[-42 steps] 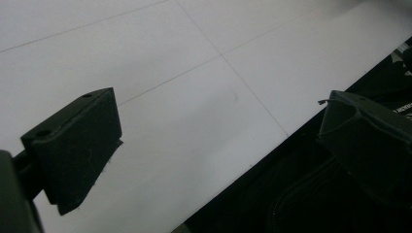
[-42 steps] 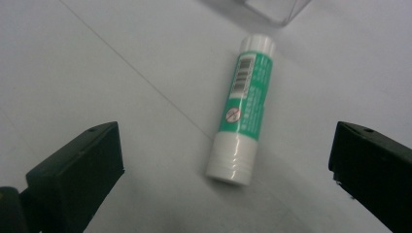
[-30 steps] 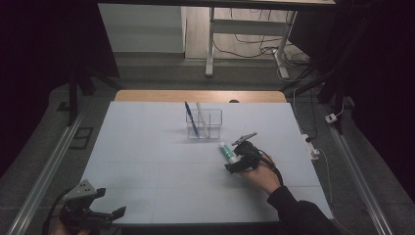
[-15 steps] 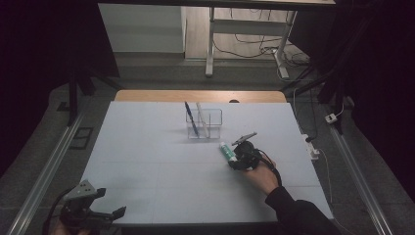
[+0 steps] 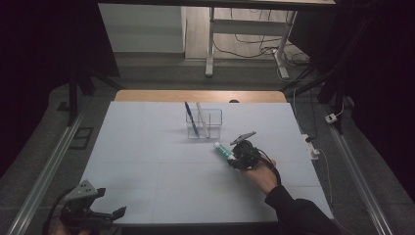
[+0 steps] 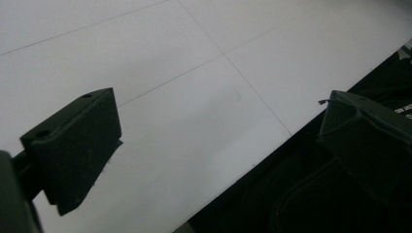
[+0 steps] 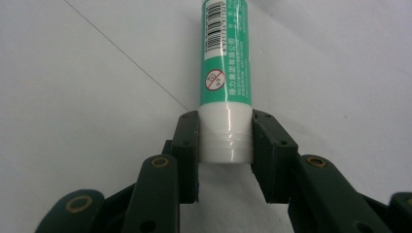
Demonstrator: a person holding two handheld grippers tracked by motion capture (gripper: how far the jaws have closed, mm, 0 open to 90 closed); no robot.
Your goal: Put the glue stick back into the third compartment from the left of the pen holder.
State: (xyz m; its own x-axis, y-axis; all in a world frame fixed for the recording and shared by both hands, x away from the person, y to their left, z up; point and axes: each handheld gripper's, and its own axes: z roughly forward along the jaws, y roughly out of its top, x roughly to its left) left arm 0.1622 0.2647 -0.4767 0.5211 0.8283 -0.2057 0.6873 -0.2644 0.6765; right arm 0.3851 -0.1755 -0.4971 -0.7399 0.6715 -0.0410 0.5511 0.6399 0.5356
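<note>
A green tube with a white cap (image 7: 226, 58) lies on the white table right of the middle (image 5: 222, 150). My right gripper (image 7: 226, 126) has just been closing its jaws, and both pads now press on the tube's white cap end. In the high view the right gripper (image 5: 235, 155) sits at the tube's near end, with a hand behind it. My left gripper (image 5: 110, 213) rests at the table's front left corner. Its jaws (image 6: 218, 126) stand wide apart over the table edge with nothing between them.
A clear holder (image 5: 215, 117) stands at the back of the table's middle, with a blue pen (image 5: 191, 117) and a white pen (image 5: 201, 117) in it. Past the far edge, a wooden strip (image 5: 147, 96) borders the white table (image 5: 147, 161).
The right gripper's jaws have drawn in around the tube's cap end. Neither hand has moved from its place.
</note>
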